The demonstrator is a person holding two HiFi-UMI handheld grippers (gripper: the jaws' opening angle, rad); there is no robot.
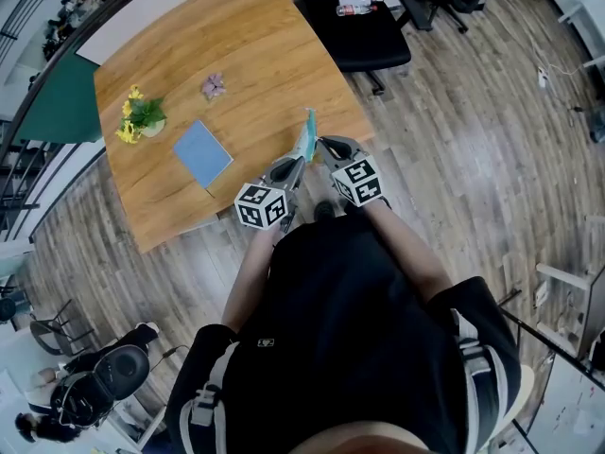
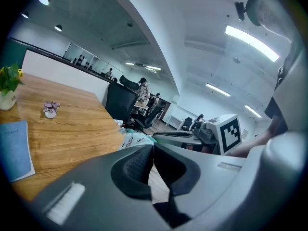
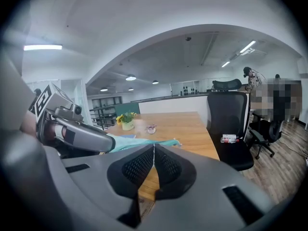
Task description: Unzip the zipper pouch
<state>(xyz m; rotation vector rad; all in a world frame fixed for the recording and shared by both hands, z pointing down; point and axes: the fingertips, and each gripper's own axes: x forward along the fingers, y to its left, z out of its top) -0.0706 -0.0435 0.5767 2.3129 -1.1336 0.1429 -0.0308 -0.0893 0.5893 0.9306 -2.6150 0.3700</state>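
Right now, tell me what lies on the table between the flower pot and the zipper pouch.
The blue notebook lies between the flower pot and the zipper pouch; the head view shows it.

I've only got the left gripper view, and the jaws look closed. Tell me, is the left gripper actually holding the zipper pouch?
Observer: Yes. In the right gripper view the teal zipper pouch comes straight out of the closed tip of the left gripper.
Operator: Is the other one closed too?
Observer: Yes. Its own view shows the right gripper with its jaws pressed together on the pouch's edge.
Operator: Anything behind the person?
Observer: The head view shows a dark backpack on the floor, behind them on their left.
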